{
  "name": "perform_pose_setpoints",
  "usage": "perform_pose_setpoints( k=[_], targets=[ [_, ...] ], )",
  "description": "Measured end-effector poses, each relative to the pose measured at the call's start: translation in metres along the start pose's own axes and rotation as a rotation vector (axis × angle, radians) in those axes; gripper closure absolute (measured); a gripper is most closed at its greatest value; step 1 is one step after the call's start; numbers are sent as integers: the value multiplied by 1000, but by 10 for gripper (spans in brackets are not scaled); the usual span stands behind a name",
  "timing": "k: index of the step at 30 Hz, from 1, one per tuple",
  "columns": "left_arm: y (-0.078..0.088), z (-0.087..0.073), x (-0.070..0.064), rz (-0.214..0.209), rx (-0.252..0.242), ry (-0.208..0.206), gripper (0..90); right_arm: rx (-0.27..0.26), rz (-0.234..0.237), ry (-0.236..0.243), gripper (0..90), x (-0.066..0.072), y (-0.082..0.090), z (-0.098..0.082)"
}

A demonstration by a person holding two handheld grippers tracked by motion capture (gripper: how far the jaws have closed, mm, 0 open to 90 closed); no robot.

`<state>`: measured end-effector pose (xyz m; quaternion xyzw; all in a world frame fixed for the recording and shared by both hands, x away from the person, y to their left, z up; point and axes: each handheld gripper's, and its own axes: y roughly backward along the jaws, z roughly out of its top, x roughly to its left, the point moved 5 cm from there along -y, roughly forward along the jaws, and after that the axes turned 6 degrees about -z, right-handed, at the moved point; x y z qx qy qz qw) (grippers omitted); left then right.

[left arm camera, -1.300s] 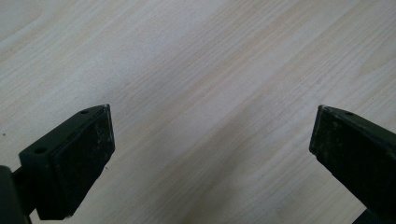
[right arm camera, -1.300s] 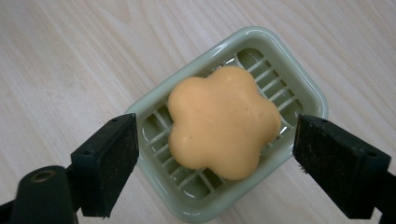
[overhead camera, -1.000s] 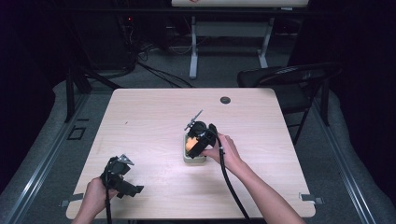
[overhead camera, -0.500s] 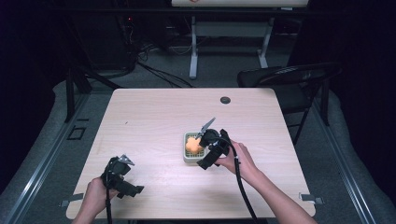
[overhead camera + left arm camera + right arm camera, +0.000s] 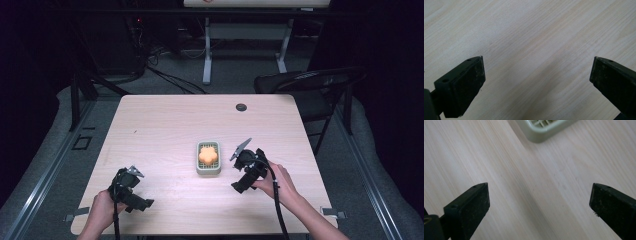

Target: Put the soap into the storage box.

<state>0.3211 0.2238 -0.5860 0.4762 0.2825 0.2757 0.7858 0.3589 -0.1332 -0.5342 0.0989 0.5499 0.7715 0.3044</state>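
Observation:
An orange flower-shaped soap (image 5: 208, 154) lies in a pale green slatted dish (image 5: 208, 171) at the middle of the wooden table (image 5: 160, 125). My right gripper (image 5: 240, 184) is held just right of the dish, apart from it. Its jaws have just been opening and now stand open over bare wood (image 5: 540, 202), with nothing between them. A corner of the dish (image 5: 544, 130) lies beyond them. My left gripper (image 5: 140, 202) rests near the front left edge. It is open over bare table (image 5: 536, 82).
A small black round cap (image 5: 241, 107) sits in the tabletop at the far side. A dark folding chair (image 5: 310, 82) stands beyond the table's far right corner. White desk legs (image 5: 206, 55) and cables are on the floor behind.
The right gripper has drawn away to the right from over the dish, leaving the orange soap lying in it. The left gripper has kept still.

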Motion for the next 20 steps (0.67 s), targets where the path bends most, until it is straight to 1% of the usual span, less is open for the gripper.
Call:
perform_pose_setpoints(
  k=[2, 3, 5, 6, 7, 8, 9, 12, 14, 15, 16, 17, 18, 19, 20],
  targets=[
    [-1, 0, 0, 1, 4, -1, 2, 2, 5, -16, 26, -1, 0, -9],
    [-1, 0, 0, 1, 4, -1, 2, 2, 5, -16, 26, -1, 0, -9],
    [-1, 0, -1, 0, 12, -5, 2, 11, 4, -26, 26, -2, -1, -20],
    [-1, 0, -1, 4, 8, -4, 2, 30, -2, -25, 25, -2, -2, -27],
    [-1, 0, -1, 5, 8, -4, 1, 42, -5, -40, 18, -3, -5, -36],
    [-1, 0, -1, 5, 8, -4, 1, 42, -5, -40, 18, -3, -5, -36],
    [-1, 0, -1, 2, 13, -9, 2, 57, 2, -50, 17, -4, -7, -43],
    [0, 0, -1, 3, 5, -11, 2, 63, 10, -59, 16, -4, -10, -48],
    [0, 0, -1, 6, 3, -13, 1, 84, 10, -53, 21, -4, -13, -53],
    [0, 0, 0, 2, 4, -12, 1, 81, 15, -61, 34, -3, -15, -54],
    [0, 0, 0, 0, 2, -9, 2, 89, 7, -58, 54, -4, -16, -55],
    [0, 0, 0, -1, 2, -9, 2, 73, 23, -69, 60, -2, -18, -55],
    [0, 0, 0, 1, 2, -10, 2, 76, 21, -55, 60, -2, -19, -55],
    [0, 0, 0, 1, 2, -10, 1, 76, 21, -55, 60, -2, -19, -55],
    [-1, 0, 0, -7, 7, -11, 1, 90, 11, -42, 60, -3, -19, -55]
  ],
)
